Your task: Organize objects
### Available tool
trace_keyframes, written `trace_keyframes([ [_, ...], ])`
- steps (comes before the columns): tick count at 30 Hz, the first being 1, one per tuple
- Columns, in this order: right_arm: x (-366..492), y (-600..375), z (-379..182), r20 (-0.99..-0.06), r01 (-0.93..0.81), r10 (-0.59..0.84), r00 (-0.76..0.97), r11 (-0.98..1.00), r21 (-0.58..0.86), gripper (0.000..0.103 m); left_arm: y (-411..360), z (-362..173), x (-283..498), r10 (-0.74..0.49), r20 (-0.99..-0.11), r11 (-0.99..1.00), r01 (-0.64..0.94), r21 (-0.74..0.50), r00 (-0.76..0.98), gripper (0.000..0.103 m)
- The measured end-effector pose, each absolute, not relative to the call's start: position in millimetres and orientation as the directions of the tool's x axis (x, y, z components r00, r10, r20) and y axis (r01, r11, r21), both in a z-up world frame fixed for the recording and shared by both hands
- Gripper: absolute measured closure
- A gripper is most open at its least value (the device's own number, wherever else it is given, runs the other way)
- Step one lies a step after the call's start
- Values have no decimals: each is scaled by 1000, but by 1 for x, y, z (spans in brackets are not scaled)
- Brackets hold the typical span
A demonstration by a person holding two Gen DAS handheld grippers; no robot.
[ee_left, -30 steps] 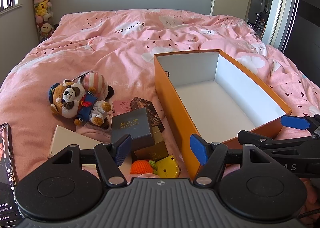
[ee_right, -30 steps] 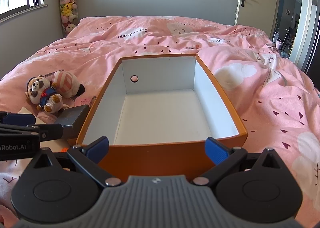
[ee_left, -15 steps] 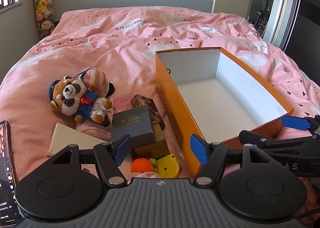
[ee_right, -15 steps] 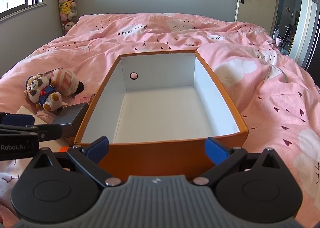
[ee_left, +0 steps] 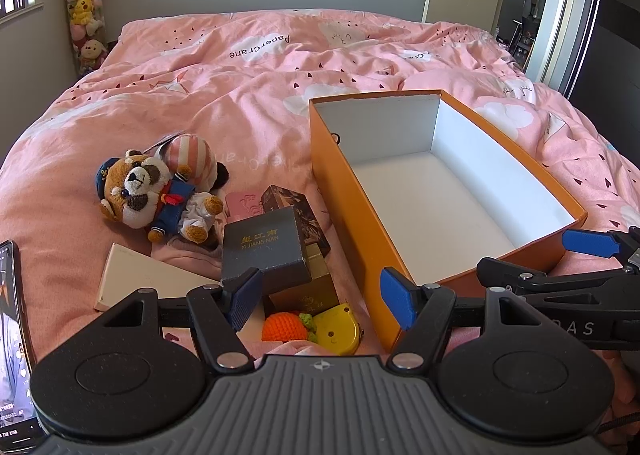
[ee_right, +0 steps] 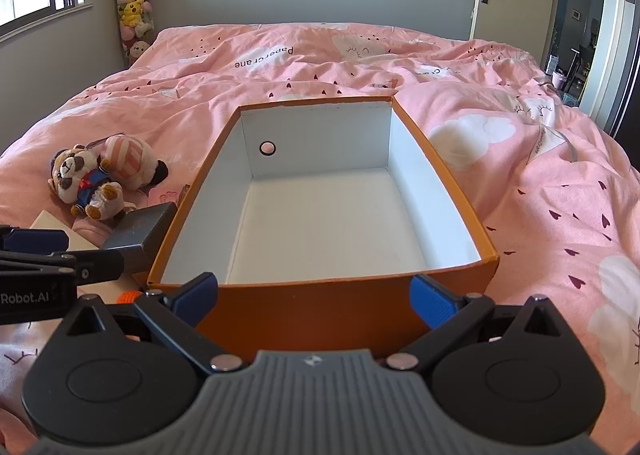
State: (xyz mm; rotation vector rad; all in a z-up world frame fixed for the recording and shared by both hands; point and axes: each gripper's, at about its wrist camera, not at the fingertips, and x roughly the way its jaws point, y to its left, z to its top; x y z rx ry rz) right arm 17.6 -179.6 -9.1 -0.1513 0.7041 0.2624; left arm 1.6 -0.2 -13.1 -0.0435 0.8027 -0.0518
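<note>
Nothing has moved since 1 s ago. Both claws, left [ee_left: 320, 291] & right [ee_right: 314, 293], released, empty. Box [ee_right: 320, 297] empty; next: grasp grey box [ee_left: 264, 251].

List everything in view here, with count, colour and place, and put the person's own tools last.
box: one, orange outside and white inside, open and empty, on the bed.
plush toy: one, brown and white in blue clothes, left of the box.
striped ball: one, pink and white, behind the plush toy.
dark box: one, grey with gold lettering, atop the pile beside the box.
crochet carrot: one, orange.
tape measure: one, yellow, beside the crochet carrot.
phone: one, black, far left edge.
bedspread: one, pink.
left tongs: open, above the pile.
right tongs: open, at the box's near wall.
</note>
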Motion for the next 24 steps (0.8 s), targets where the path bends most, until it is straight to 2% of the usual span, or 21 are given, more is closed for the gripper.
trace_keyframes([
  [14, 18, -178, -10, -658, -300, 199, 726, 953, -42, 1, -3, -13, 1, -79, -734, 997, 49, -62, 674, 24],
  [22, 22, -172, -7, -655, -334, 218, 724, 941, -56, 2, -3, -10, 7, -68, -737, 998, 44, -51, 673, 35],
  [23, 22, -172, -5, -649, -335, 219, 729, 940, -58, 4, -2, -9, 8, -66, -737, 998, 43, -50, 673, 37],
  [24, 21, -171, -2, -631, -340, 220, 744, 937, -75, 12, -1, -8, 10, -69, -736, 998, 42, -54, 673, 39],
])
